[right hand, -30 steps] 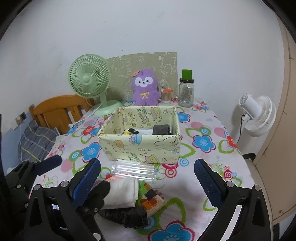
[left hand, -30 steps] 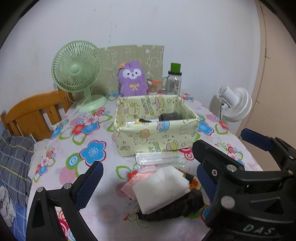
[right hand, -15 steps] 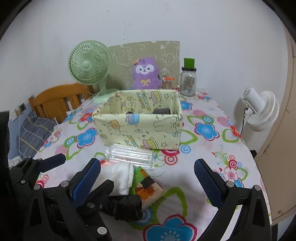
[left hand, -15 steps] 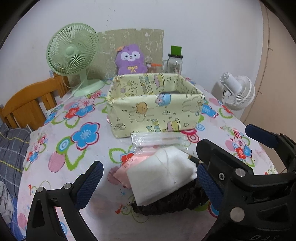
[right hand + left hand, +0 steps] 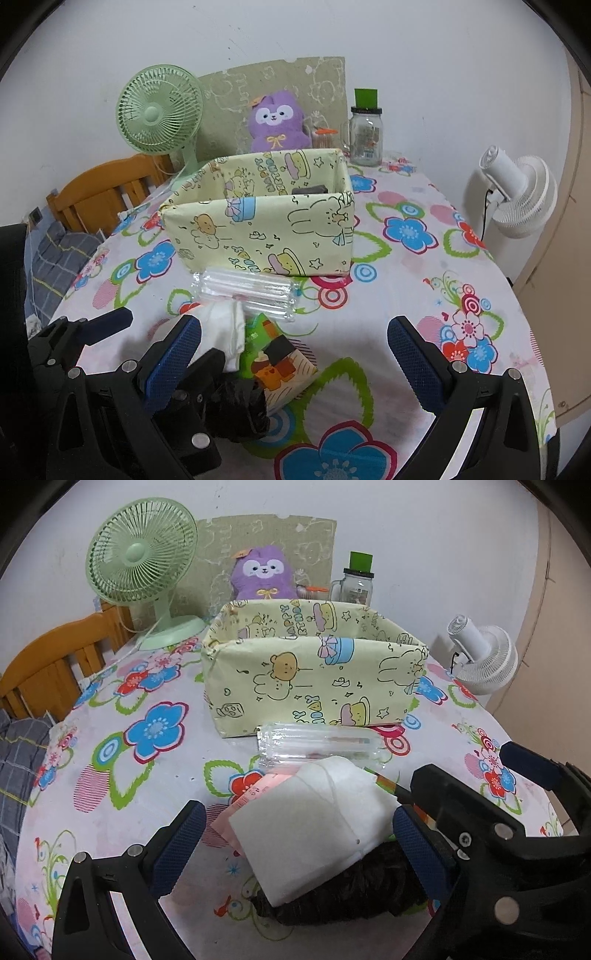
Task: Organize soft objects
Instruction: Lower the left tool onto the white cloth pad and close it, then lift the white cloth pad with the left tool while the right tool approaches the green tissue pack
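A white folded cloth (image 5: 310, 827) lies on a black crumpled bag (image 5: 343, 890) near the table's front edge, with a pink packet (image 5: 255, 794) under its left side. My left gripper (image 5: 299, 849) is open, its blue pads on either side of the cloth and apart from it. My right gripper (image 5: 295, 365) is open too, around a green and brown cartoon packet (image 5: 280, 365) beside the white cloth (image 5: 225, 321). A clear plastic pack (image 5: 317, 742) lies in front of the yellow cartoon box (image 5: 314, 672). A dark item (image 5: 310, 190) shows inside the box (image 5: 258, 229).
Behind the box stand a green desk fan (image 5: 140, 554), a purple plush (image 5: 262, 572) and a glass jar with a green lid (image 5: 356, 583). A white fan (image 5: 484, 657) is off the table's right edge. At the left is a wooden chair (image 5: 48, 661).
Both grippers have dropped lower and moved in toward the pile. The white cloth now lies between the left gripper's pads. Both grippers stay open.
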Available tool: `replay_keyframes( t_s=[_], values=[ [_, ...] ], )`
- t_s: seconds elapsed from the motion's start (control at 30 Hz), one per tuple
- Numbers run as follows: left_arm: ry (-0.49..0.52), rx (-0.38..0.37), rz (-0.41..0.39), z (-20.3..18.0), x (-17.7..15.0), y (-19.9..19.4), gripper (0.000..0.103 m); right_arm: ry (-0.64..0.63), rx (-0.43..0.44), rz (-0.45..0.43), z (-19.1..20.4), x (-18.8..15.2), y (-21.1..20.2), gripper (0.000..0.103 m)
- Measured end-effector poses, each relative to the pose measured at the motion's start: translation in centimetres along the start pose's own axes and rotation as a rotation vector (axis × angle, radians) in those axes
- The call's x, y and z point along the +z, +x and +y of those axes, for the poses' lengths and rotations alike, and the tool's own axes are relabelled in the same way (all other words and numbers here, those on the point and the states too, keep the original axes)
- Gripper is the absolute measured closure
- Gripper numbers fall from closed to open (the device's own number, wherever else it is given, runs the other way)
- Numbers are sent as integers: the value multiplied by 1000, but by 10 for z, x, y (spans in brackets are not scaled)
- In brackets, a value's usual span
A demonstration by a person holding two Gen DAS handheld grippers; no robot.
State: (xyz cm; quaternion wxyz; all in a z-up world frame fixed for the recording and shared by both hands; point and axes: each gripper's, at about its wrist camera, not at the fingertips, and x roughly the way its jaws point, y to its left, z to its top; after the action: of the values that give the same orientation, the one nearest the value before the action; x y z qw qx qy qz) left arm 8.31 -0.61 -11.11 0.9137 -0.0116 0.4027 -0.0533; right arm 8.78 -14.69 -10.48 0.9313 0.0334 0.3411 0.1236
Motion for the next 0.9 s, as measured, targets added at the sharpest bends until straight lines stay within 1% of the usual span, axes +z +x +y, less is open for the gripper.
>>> replay_keyframes(
  t_s=[0.17, 0.27, 0.33, 0.37, 0.43, 0.57, 0.63, 0.73, 0.9],
  values=[
    [-3, -16, 15, 1, 2, 10, 2, 5, -7, 21, -2, 1, 10, 1],
    [-12, -24, 26, 2, 3, 15, 5, 12, -8, 31, -3, 1, 15, 1],
    [-16, -30, 28, 3, 3, 17, 12, 22, -11, 40, -5, 2, 18, 1],
    [-19, -33, 30, 3, 3, 18, 14, 27, -10, 44, -5, 2, 20, 1],
    [-21, -41, 28, 4, 3, 18, 22, 33, -2, 53, -6, 2, 24, 1],
    [-19, -37, 25, 6, 3, 19, 32, 33, -2, 64, -4, 2, 28, 1],
    [-14, -25, 21, 7, 3, 18, 44, 32, -6, 68, -3, 2, 30, 1],
    [-9, -25, 19, 9, 3, 16, 52, 39, 7, 79, -2, 2, 33, 1],
    [-2, -7, 14, 14, 0, 13, 58, 20, 18, 88, 5, 1, 36, 1]
  ],
)
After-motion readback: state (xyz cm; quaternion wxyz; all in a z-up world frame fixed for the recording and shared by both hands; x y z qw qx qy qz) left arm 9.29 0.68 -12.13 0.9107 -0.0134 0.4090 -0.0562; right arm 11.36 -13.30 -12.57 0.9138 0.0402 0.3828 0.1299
